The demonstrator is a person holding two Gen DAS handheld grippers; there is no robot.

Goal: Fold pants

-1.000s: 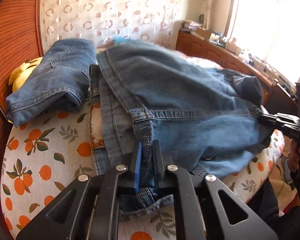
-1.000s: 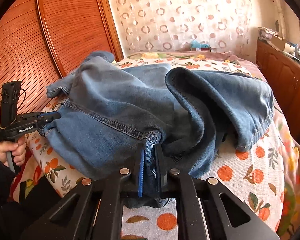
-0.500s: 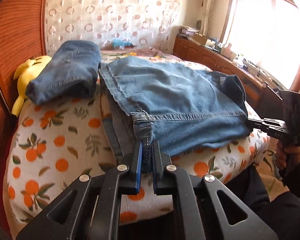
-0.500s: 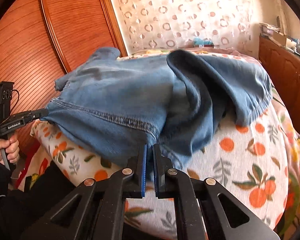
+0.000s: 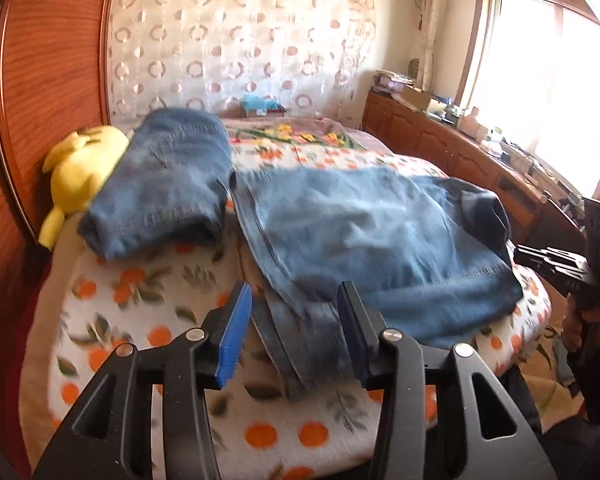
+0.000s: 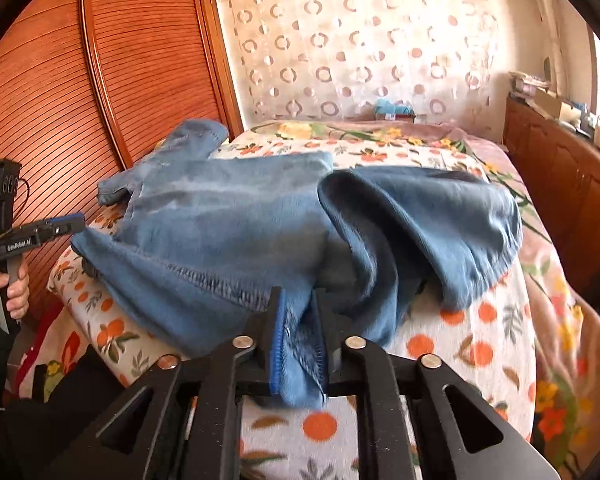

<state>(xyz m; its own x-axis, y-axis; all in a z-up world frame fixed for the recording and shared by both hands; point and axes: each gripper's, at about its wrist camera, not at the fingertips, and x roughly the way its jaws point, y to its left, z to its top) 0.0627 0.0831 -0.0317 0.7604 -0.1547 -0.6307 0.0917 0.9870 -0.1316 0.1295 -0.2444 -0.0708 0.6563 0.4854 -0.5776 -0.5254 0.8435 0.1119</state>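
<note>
Letting go is the step in hand, as I judge it: the jeans have been laid over on themselves and I am releasing the near edge. My left gripper has its jaws spread and opening, with the waistband end of the denim lying loose between them, neither pad pressing it. My right gripper is opening too, but only a little; a bunched corner of blue cloth sits between the pads and looks as if it brushes them, so I cannot say it is fully free.

The jeans lie across the near end of the bed, on the white cover printed with oranges. In the left wrist view they sit as a broad, fairly flat slab, seam and edges stacked at my side. In the right wrist view one part is rumpled: a leg end humps up and curls over toward the right, showing darker inside cloth.

Next, I think, both tongs must back clear without dragging the edge, then take the rumpled end and smooth it or fold it across.

A second folded pair rests further back, touching a yellow plush toy
</note>
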